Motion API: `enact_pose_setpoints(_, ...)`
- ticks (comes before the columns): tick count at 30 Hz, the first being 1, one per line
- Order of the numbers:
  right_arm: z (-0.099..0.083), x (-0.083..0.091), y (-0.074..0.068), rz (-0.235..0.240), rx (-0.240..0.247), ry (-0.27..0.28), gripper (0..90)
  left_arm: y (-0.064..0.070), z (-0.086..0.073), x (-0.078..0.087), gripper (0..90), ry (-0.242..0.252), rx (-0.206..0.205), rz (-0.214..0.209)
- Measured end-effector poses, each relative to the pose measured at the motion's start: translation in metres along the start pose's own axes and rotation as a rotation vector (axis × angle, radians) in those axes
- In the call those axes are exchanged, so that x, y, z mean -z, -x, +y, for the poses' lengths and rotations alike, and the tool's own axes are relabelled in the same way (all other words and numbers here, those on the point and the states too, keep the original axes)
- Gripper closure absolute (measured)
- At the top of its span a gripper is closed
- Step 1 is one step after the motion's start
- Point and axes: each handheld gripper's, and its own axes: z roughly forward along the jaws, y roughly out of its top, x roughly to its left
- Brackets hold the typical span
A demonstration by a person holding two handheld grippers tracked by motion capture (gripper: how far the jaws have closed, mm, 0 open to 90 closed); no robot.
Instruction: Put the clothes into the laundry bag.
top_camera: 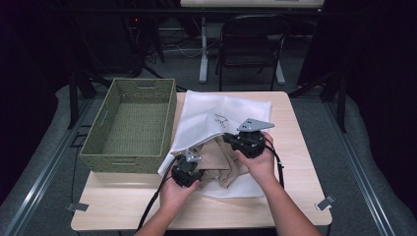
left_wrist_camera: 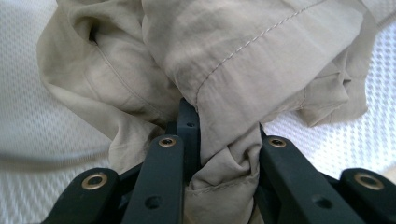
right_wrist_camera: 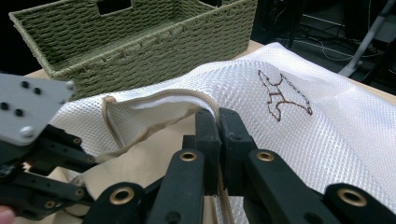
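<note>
- Beige cloth (left_wrist_camera: 224,70) is pinched between the jaws of the left gripper (left_wrist_camera: 224,135), a bunched fold of it being caught right at the fingertips.
- From that grip outward, the garment is seen spread in loose folds over the white mesh bag (left_wrist_camera: 28,121), partly in its mouth and partly out on the near side.
- On the other hand, the jaws of the right gripper (right_wrist_camera: 218,116) are pressed together on the tan-edged rim (right_wrist_camera: 154,95) of the bag, so that the opening is held lifted.
- In the high view, the left gripper (top_camera: 187,169) and the right gripper (top_camera: 248,140) are seen close together over the garment (top_camera: 221,160) at the bag's (top_camera: 221,110) near end, on the table (top_camera: 295,162).
- A green woven basket (top_camera: 130,123) stands just beside the bag, and nothing is seen inside it.
- As a judgement: the bag has been opened and both holds secured, but the garment is only partway across the opening; whether it is being put in or taken out cannot be told, and most of the transfer is left.
</note>
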Motion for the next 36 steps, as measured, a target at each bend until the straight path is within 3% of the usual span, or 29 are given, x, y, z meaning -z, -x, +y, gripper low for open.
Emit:
enact_pose_setpoints(17, 0.0, -0.001, -0.002, 0.005, 0.004, -0.003, 87.5, 0.0, 0.021, -0.022, 77.8, 0.013, -0.008, 0.047)
enact_pose_setpoints(36, 0.001, 0.0, -0.001, 0.004, -0.001, 0.001, 87.5, 0.003, 0.027, -0.041, 77.2, 0.049, 0.009, 0.073)
